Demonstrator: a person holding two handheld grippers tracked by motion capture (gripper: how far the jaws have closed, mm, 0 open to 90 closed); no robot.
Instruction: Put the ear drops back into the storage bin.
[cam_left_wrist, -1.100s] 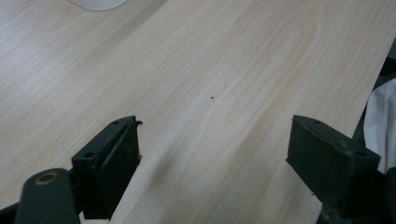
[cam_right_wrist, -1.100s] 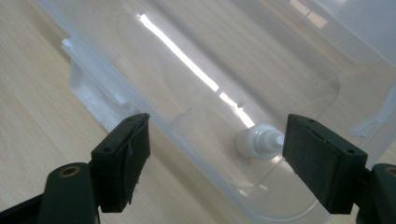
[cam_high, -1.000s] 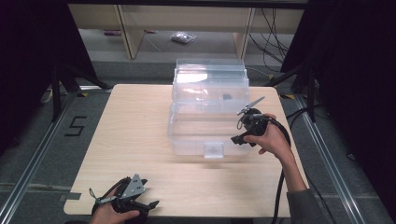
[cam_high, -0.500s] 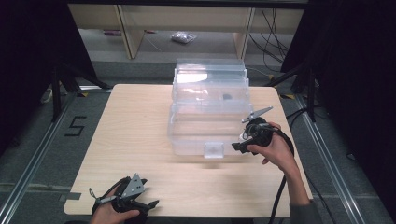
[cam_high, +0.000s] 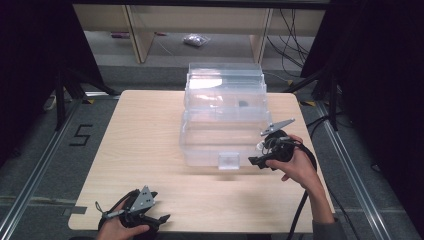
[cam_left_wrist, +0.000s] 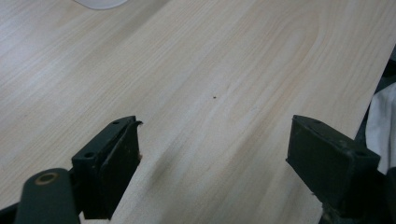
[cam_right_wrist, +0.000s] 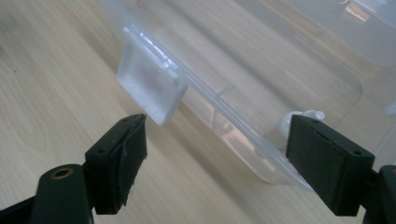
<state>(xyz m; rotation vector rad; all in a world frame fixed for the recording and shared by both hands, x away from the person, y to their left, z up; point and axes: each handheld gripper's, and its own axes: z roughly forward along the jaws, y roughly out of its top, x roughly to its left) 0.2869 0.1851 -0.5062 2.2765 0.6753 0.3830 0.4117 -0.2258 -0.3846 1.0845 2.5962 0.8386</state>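
Observation:
A clear plastic storage box (cam_high: 222, 117) stands in the middle of the wooden table (cam_high: 140, 135), lid on, with a clear latch (cam_high: 229, 160) hanging on its near side. My right gripper (cam_high: 256, 161) is open at the box's near right corner. In the right gripper view the latch (cam_right_wrist: 150, 82) lies just ahead of the left jaw, and the box's lower edge (cam_right_wrist: 243, 135) runs between the jaws. My left gripper (cam_high: 161, 219) rests open near the table's front edge, its jaws over bare wood (cam_left_wrist: 219, 93).
A small dark object (cam_high: 243, 104) shows inside the box. Wooden shelving (cam_high: 200, 25) stands behind the table, with a small bag (cam_high: 194, 40) on the floor. A metal rail (cam_high: 357, 185) runs along the table's right side. The table's right edge (cam_left_wrist: 373, 98) is near the left gripper.
My right gripper has come down from beside the box's right side toward the near right corner, closer to the latch. The left gripper has stayed put.

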